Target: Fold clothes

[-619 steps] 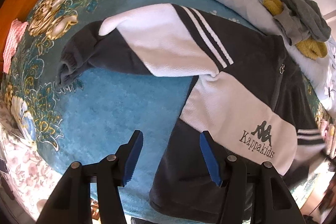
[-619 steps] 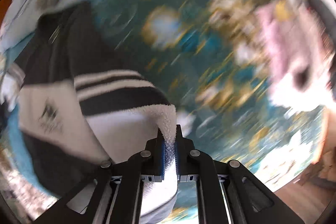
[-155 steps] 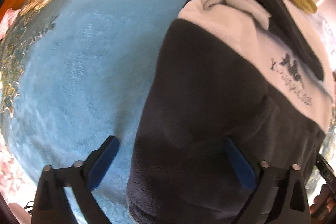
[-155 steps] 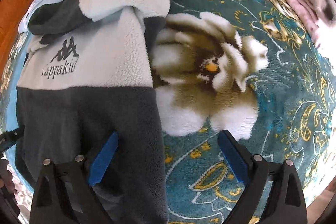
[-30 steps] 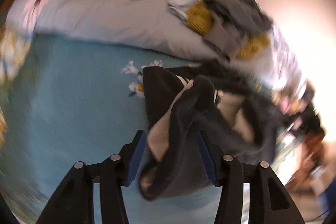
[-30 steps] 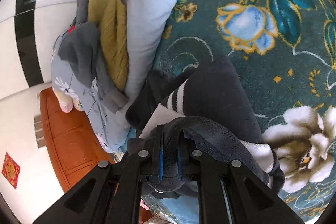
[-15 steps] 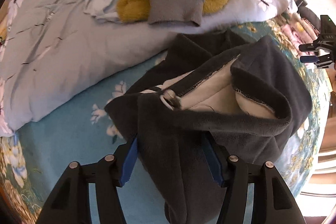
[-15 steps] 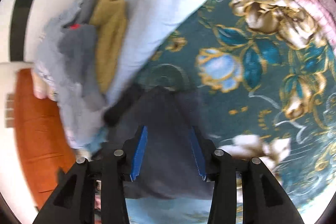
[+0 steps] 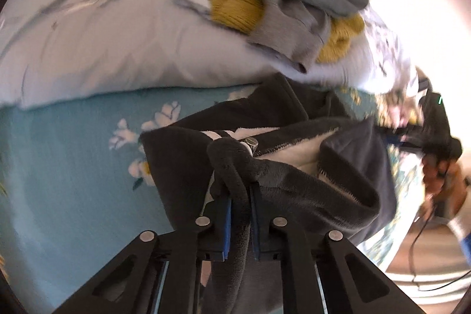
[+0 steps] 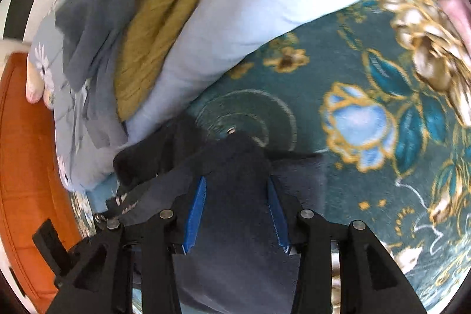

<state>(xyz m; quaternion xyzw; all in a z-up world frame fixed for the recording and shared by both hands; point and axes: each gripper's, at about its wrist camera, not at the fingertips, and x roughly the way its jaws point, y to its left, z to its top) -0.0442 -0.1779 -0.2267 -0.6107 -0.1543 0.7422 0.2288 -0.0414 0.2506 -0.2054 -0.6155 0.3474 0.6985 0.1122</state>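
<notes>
The dark grey fleece jacket (image 9: pixel 297 190) with white lining lies folded on the teal blanket (image 9: pixel 59 181). My left gripper (image 9: pixel 240 196) has its jaws closing, and the blue pads pinch a raised fold of the jacket's dark edge near the metal zip pull (image 9: pixel 250 141). In the right wrist view my right gripper (image 10: pixel 235 190) stands open just above the jacket (image 10: pixel 235 243). Dark fabric lies beneath and between its blue pads (image 10: pixel 195 214), which do not press on it. A hand (image 9: pixel 438 169) holding that gripper shows, blurred, at the right edge of the left wrist view.
A pale blue quilt (image 9: pixel 103 34) lies behind the jacket, with a loose pile of grey and mustard-yellow clothes (image 9: pixel 294 5) on it. The floral blanket (image 10: pixel 368 119) spreads to the right. An orange wooden board (image 10: pixel 26 167) borders the bed on the left.
My left gripper, open around the jacket's edge before, has closed on a fold of it. My right gripper let go of the dark fabric a second ago and stays open over it.
</notes>
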